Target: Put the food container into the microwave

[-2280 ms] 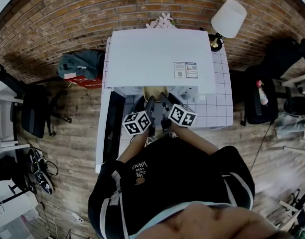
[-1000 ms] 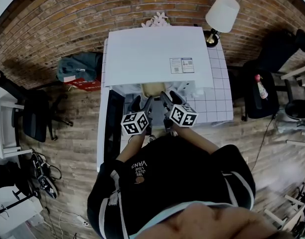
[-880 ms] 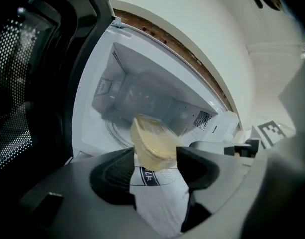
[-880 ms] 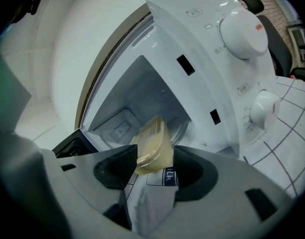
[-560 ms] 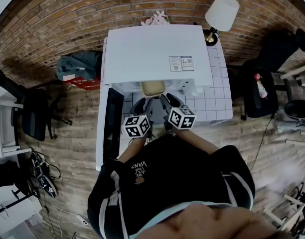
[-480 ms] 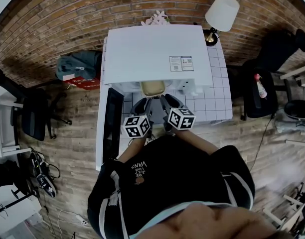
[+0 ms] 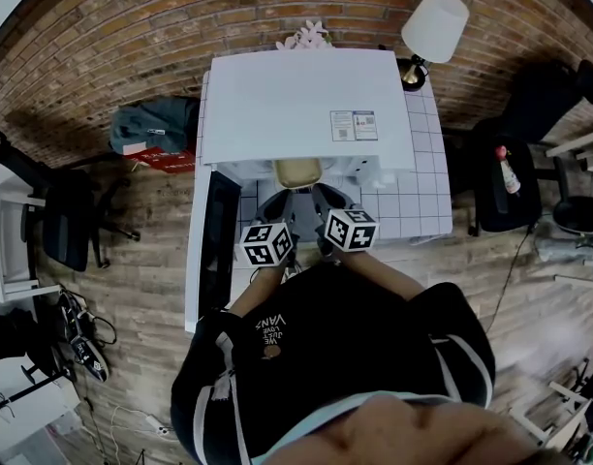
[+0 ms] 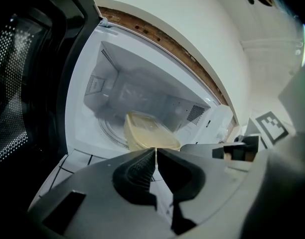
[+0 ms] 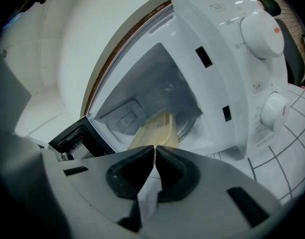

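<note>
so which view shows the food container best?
Left gripper view: the food container sits nearly whole inside the open microwave, lid and side visible. Right gripper view shows it at an angle, its near end hidden. Head view shows just its front edge under the microwave's top.

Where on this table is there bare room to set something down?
Bare: the white tiled table right of the white microwave, forward of the white-shaded lamp. Crowded: the beige food container sits in the oven cavity, and the black open door walls off the left.
</note>
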A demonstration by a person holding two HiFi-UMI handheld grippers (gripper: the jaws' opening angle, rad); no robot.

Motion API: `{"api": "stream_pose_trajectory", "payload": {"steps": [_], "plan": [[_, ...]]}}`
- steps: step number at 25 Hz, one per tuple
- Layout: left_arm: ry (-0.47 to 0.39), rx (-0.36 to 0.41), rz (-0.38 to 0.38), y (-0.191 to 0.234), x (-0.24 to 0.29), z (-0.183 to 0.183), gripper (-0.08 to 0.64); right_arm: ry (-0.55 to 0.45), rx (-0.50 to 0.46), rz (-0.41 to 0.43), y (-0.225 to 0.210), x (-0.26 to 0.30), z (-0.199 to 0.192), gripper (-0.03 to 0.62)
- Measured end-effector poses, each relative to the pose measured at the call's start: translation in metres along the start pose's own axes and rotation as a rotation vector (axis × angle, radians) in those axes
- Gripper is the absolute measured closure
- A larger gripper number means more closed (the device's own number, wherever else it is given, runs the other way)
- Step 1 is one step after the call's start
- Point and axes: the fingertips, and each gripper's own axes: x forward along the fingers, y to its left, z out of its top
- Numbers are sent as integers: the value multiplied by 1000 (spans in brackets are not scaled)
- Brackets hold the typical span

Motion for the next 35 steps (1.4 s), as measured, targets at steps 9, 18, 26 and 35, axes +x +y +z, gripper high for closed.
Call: {"api": "stream_pose_trajectory", "payload": {"steps": [9,18,26,35], "plan": [[-5,-8,8,4,10,9,538,2,10,2,-3,10,10,578],[-5,-6,18,11,23,18,538,3,11,2,-8,22,18,578],[-16,-8,34,17,34,28,538,-4,9,-1,-13,33,29,578],[-28,-31,44,19,43,33,538,5,1,-15,-18,38,32,578]]}}
